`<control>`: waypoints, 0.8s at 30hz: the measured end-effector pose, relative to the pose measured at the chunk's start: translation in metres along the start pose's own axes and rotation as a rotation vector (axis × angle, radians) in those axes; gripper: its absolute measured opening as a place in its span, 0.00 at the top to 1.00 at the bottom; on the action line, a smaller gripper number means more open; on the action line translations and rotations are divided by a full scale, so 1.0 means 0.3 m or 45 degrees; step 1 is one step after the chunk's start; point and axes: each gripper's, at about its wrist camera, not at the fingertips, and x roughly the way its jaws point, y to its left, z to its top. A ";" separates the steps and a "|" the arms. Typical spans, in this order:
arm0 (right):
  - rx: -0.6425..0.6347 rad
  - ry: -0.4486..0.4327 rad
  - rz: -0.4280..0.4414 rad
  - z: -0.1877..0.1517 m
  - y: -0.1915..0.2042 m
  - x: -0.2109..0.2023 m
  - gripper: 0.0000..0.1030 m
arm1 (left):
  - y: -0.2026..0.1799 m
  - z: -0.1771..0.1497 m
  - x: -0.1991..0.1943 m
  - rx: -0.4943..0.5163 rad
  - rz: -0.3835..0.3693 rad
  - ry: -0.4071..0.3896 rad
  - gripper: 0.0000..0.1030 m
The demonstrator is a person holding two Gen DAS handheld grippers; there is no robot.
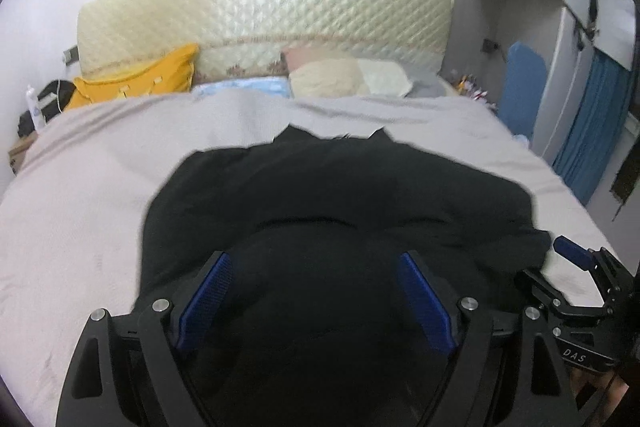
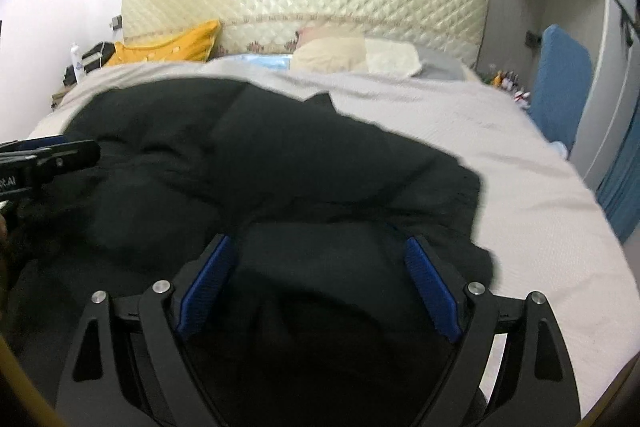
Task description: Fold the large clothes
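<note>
On the bed [image 1: 80,195], both left tongs [image 1: 316,259] and right tongs [image 2: 320,243] hover spread over the black garment [image 1: 340,187], headboard [image 1: 260,7] at twelve o'clock.

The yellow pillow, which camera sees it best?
The left wrist view: the yellow pillow sits larger there, clear against the headboard. The right wrist view shows the same pillow smaller, its lower edge cut off by the grey bedcover.

From my left wrist camera, the black garment [image 1: 320,195] runs off the bottom edge, its near hem hidden behind my left gripper [image 1: 316,259]. The right gripper [image 1: 576,259] is cut off at the right edge. The small items [image 1: 472,85] beside the bed are too blurred to identify.
</note>
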 end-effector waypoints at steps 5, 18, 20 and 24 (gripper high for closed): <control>0.012 -0.089 -0.001 -0.030 -0.006 -0.283 0.14 | -0.063 -0.030 -0.277 0.005 -0.008 -0.032 0.17; 0.073 -0.165 0.056 -0.177 0.013 -0.791 0.05 | -0.090 -0.225 -0.814 -0.016 -0.050 -0.069 0.06; 0.093 -0.145 0.062 -0.220 0.022 -0.839 0.01 | -0.044 -0.268 -0.833 -0.070 -0.061 -0.010 0.06; 0.115 -0.104 0.110 -0.299 0.041 -0.900 0.00 | 0.052 -0.354 -0.855 -0.088 -0.050 0.053 0.06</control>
